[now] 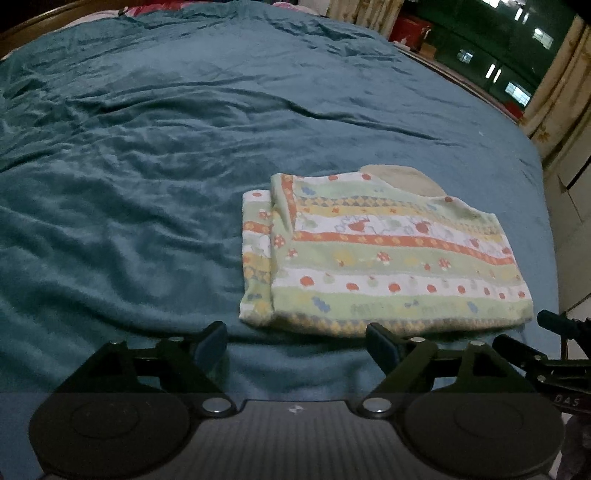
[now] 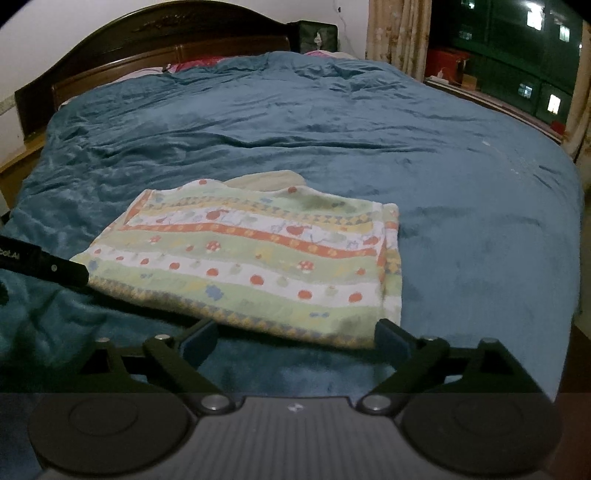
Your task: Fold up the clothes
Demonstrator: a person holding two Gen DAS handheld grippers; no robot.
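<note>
My left tongs point(image 1: 297, 341) stand wide with nothing between the pads, and my right tongs point(image 2: 295, 341) are just as wide and just as empty; both hang low over the bed, just short of the near hem. The garment point(image 2: 251, 258) is a soft striped knit printed with mushrooms and dots, already folded into a thick rectangle, lying near the foot edge of the bed and toward its right side, with a plain beige inner layer point(image 1: 402, 179) peeking out at the far edge. I judge it light and limp: it will sag and slide apart if lifted by one layer, and the plush cover under it should grip a little rather than let it skate. A folded-in flap point(image 1: 256, 254) shows as a separate strip along the garment's left side, so I would pinch through all layers at the two near corners, one pair of tongs to each, keeping the hem taut between them. I cannot tell for sure how many layers are stacked there, the light being dim. The teal blanket point(image 2: 461, 221) is rumpled and bare elsewhere. Beyond it stands the dark wooden headboard point(image 2: 166, 48), with curtains point(image 2: 399, 33) and a night window point(image 2: 517, 55) off the far right corner.
</note>
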